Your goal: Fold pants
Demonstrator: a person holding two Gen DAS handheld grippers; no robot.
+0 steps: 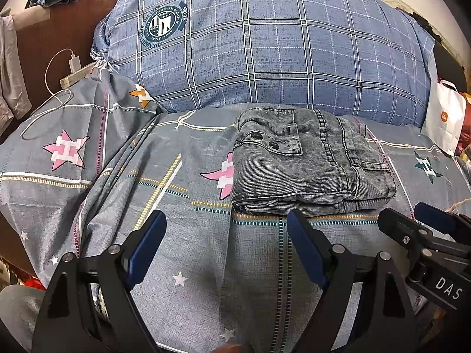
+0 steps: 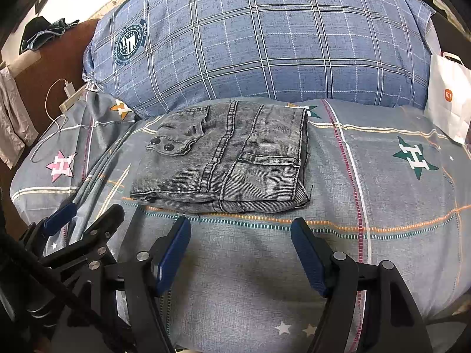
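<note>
Right wrist view: folded grey jeans (image 2: 220,161) at twelve o'clock on patterned bedsheet (image 2: 382,182), long axis nine-to-three, just beyond right gripper (image 2: 240,235), jaws spread, empty. Left gripper (image 1: 226,229) likewise spread, jeans at one o'clock. Right nearer, by judgement.

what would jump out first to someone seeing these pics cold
The grey pants, folded into a compact bundle, lie mid-bed on the star-print sheet. Behind them looms a big blue plaid pillow. The left gripper and right gripper hover open at the near edge, holding nothing.
</note>
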